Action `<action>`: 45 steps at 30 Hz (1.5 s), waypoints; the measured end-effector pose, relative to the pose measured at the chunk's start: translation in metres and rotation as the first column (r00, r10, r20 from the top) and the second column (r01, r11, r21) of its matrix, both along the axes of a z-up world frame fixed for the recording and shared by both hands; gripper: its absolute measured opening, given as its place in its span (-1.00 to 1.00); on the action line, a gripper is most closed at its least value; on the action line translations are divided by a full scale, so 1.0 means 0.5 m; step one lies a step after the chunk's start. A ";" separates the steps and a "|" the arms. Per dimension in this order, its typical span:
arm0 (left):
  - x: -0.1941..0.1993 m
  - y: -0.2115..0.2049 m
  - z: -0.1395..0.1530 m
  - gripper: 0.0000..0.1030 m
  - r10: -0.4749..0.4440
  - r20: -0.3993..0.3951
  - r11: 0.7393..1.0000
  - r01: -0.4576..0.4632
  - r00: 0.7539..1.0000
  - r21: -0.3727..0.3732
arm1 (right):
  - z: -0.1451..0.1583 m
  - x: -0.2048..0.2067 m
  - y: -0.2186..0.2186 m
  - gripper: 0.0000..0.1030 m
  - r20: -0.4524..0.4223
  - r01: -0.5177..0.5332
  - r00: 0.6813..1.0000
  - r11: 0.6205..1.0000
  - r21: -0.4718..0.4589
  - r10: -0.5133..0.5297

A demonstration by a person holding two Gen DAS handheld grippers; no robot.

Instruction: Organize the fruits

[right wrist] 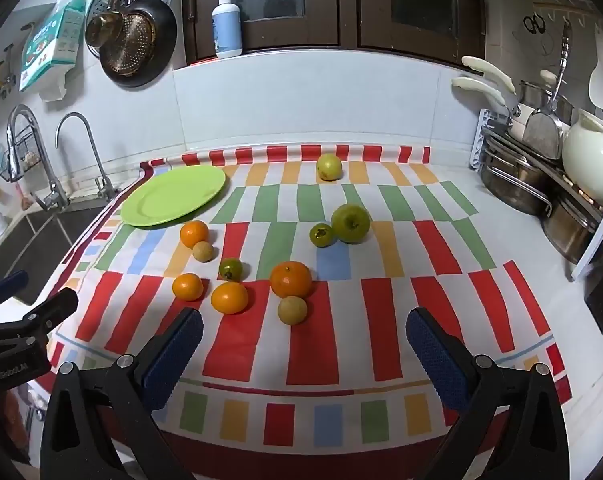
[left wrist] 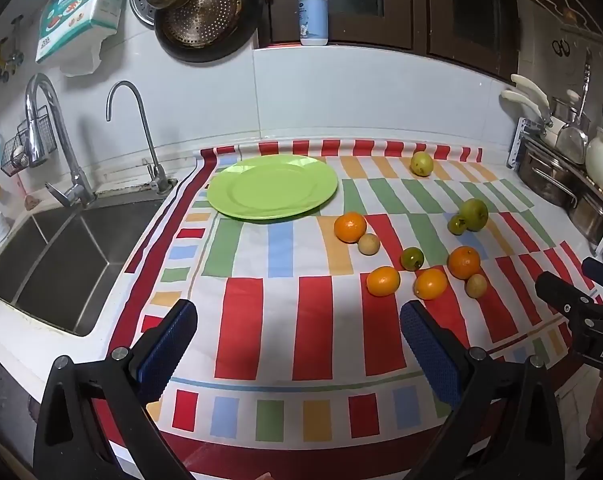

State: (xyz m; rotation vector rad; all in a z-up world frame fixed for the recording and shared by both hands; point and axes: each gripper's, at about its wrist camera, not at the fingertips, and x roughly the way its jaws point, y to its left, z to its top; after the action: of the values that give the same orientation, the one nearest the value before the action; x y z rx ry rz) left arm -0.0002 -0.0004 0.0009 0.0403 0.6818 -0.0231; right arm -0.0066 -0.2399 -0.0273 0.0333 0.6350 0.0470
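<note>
Orange, green and tan fruits lie loose on the striped cloth [right wrist: 309,344] over the bench — mostly round, so no long axis shows. The big green apple [right wrist: 351,223] tips its stem end toward the camera, touching a smaller green fruit [right wrist: 321,235]. The green plate [right wrist: 173,196] sits bare at the cloth's far left, near the sink [left wrist: 57,264]. Left gripper [left wrist: 299,344] and right gripper [right wrist: 304,350] hover over the near edge — fingers wide apart, holding nothing.

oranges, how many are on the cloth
4. One orange sits nearest the green plate, two lie side by side near the front, and the largest is right of them. None looks hidden.
</note>
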 end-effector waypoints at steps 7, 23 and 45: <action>-0.010 0.007 0.012 1.00 0.019 0.011 1.000 -0.019 1.000 0.004 | 0.001 -0.001 -0.001 0.99 -0.003 0.001 1.000 1.000 0.004 -0.001; -0.015 0.004 0.024 1.00 0.020 0.059 1.000 -0.020 0.998 0.014 | 0.017 -0.014 -0.004 0.99 0.045 -0.003 0.999 1.000 0.001 0.003; -0.042 0.010 0.042 1.00 0.032 0.099 0.999 -0.033 0.995 0.015 | 0.036 -0.042 0.002 0.99 0.109 -0.016 0.994 1.000 -0.006 0.017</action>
State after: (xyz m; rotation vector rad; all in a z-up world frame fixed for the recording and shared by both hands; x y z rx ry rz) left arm -0.0210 0.0044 0.0221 0.0457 0.5840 0.0156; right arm -0.0275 -0.2391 -0.0092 0.0200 0.5259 0.0627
